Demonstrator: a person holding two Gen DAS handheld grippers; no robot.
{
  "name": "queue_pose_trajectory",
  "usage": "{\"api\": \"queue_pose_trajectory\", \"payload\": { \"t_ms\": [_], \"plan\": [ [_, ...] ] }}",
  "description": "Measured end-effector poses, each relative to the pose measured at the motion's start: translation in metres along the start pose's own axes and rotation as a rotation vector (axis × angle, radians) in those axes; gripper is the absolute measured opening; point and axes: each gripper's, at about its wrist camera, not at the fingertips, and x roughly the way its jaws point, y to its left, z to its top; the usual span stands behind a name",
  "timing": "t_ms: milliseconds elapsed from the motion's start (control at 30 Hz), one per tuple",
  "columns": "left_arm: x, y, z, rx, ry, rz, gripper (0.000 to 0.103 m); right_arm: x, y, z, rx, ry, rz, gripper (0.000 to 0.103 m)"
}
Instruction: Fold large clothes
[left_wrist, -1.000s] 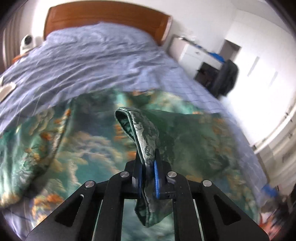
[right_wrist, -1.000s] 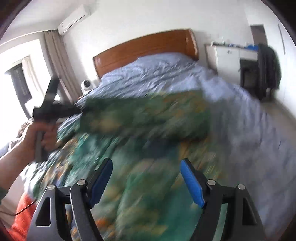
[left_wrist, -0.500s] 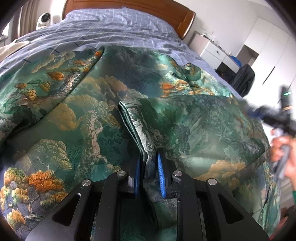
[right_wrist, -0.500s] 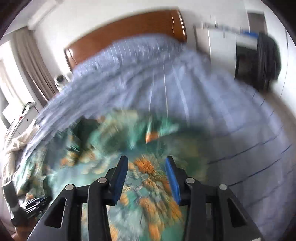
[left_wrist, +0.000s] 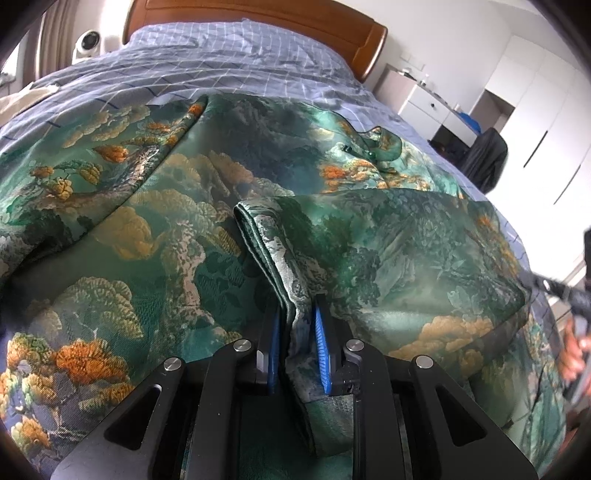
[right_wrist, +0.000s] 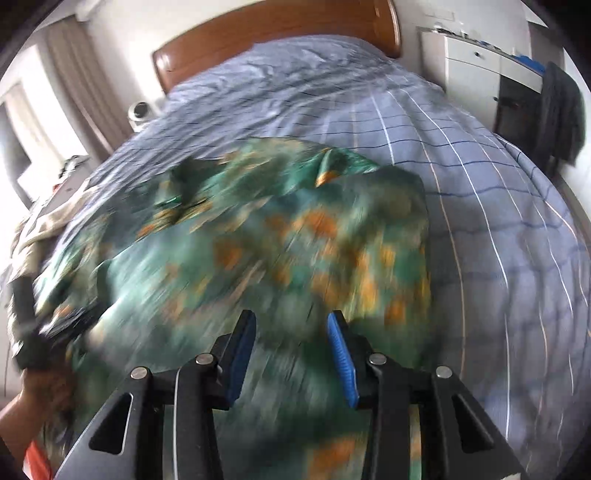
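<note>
One garment (left_wrist: 388, 251) hem, seemingly pinched between left gripper (left_wrist: 295, 332) pads.

Right tongs (right_wrist: 291, 354) hover, jaws apart, over the green garment (right_wrist: 280, 251).

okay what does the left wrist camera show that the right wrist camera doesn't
Only the left wrist view shows the left gripper clamped on a bunched hem of the green patterned garment, sharply enough to read the print. Only the right wrist view shows the right gripper, nothing between its parted pads, above the blurred garment, plus a curtain. Both show the checked blue bedspread, the wooden headboard and the white cabinet.
</note>
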Motion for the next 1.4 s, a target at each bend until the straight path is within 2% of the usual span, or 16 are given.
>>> {"api": "queue_pose_trajectory", "payload": {
  "t_ms": [100,167,333,500,567,600,633,667,700,733,833,967,1133,1200,1367,1400],
  "plan": [
    [0.000,-0.002,-0.001,0.007,0.000,0.008,0.018,0.010,-0.003,-0.021,-0.003,0.076,-0.011,0.040],
    [0.001,-0.004,0.000,0.012,0.003,0.018,0.018,0.038,-0.015,-0.035,0.043,0.112,0.032,0.040],
    [0.002,-0.007,0.000,0.031,0.009,0.044,0.018,0.049,-0.031,-0.035,0.188,0.045,0.085,0.040],
    [0.000,-0.009,0.002,0.035,0.017,0.058,0.019,0.038,-0.013,-0.047,0.114,-0.011,-0.009,0.040],
    [-0.009,-0.014,0.001,0.044,0.030,0.082,0.026,0.029,-0.006,-0.049,0.101,-0.028,-0.034,0.042],
    [-0.015,-0.016,-0.002,0.045,0.032,0.091,0.038,0.020,-0.002,-0.050,0.098,-0.040,-0.060,0.042],
    [-0.025,-0.018,-0.008,0.049,0.034,0.099,0.059,0.009,0.003,-0.054,0.101,-0.054,-0.090,0.046],
    [-0.036,-0.020,-0.016,0.060,0.039,0.106,0.069,-0.001,0.008,-0.057,0.105,-0.064,-0.108,0.052],
    [-0.045,-0.020,-0.022,0.072,0.044,0.110,0.090,-0.011,0.012,-0.064,0.109,-0.070,-0.116,0.069],
    [-0.057,-0.021,-0.032,0.094,0.058,0.112,0.098,-0.026,0.018,-0.077,0.113,-0.076,-0.101,0.079],
    [-0.092,-0.016,-0.064,0.180,0.091,0.113,0.098,-0.058,0.023,-0.107,0.090,-0.097,-0.042,0.079],
    [-0.139,0.008,-0.089,0.216,0.088,0.155,0.098,-0.104,0.037,-0.162,0.057,-0.125,-0.061,0.079],
    [-0.187,0.070,-0.080,0.074,0.026,0.189,0.099,-0.130,0.039,-0.196,0.070,-0.130,-0.134,0.079],
    [-0.194,0.108,-0.068,-0.045,-0.016,0.239,0.099,-0.133,0.043,-0.198,0.066,-0.135,-0.137,0.079],
    [-0.214,0.221,-0.060,-0.533,-0.182,0.268,0.098,-0.136,0.068,-0.188,0.034,-0.174,-0.106,0.079],
    [-0.216,0.236,-0.061,-0.601,-0.204,0.278,0.098,-0.137,0.075,-0.184,0.025,-0.185,-0.087,0.079]
  ]
}}
